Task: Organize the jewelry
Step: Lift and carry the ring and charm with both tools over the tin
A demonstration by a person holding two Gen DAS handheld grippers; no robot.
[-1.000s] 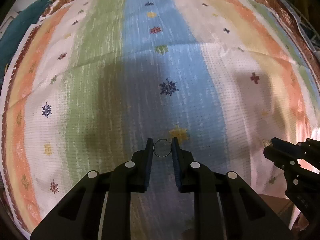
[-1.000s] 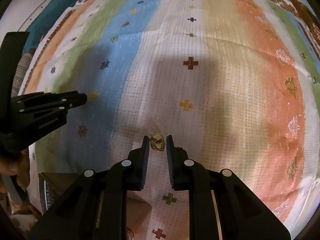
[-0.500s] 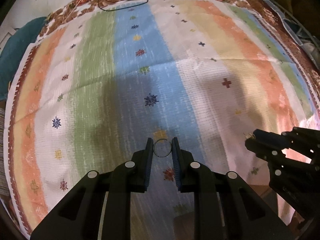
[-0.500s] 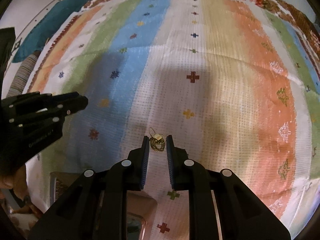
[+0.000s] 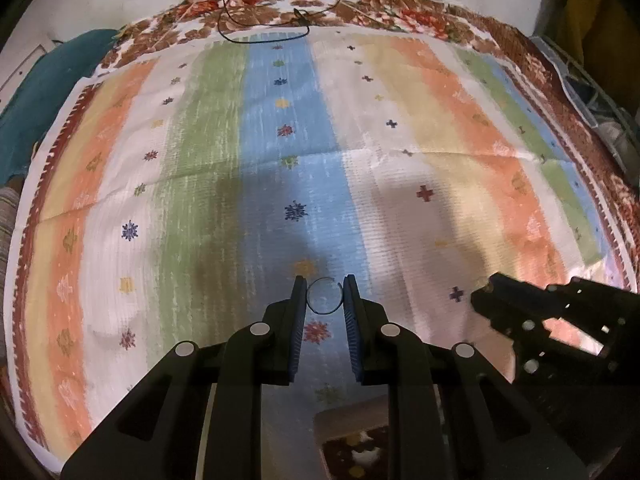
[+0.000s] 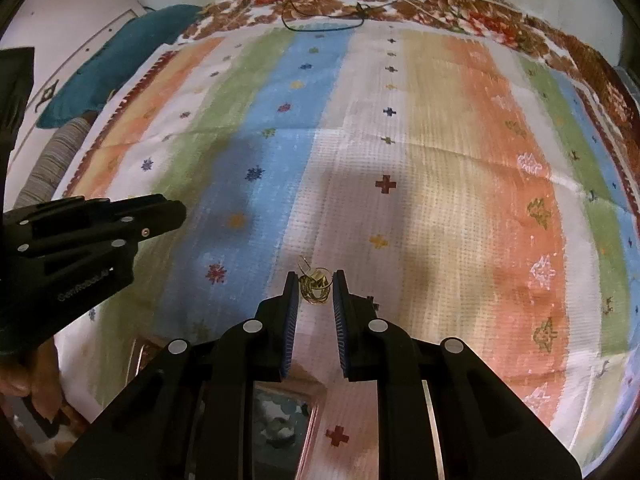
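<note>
Both tongs are clenched — left gripper (image 5: 324,294) pinching a thin ring (image 5: 324,297), right gripper (image 6: 314,289) gripping tangled gold earrings (image 6: 315,286) above the striped cloth (image 5: 400,168).

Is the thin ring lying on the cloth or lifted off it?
Lifted: the thin ring sits clamped at the left hand-held gripper tips, above the striped cloth.

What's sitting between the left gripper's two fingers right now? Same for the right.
Left wrist view: a thin dark ring is pinched between the left gripper's pads. Right wrist view: a gold wire earring is clamped in the right gripper.
</note>
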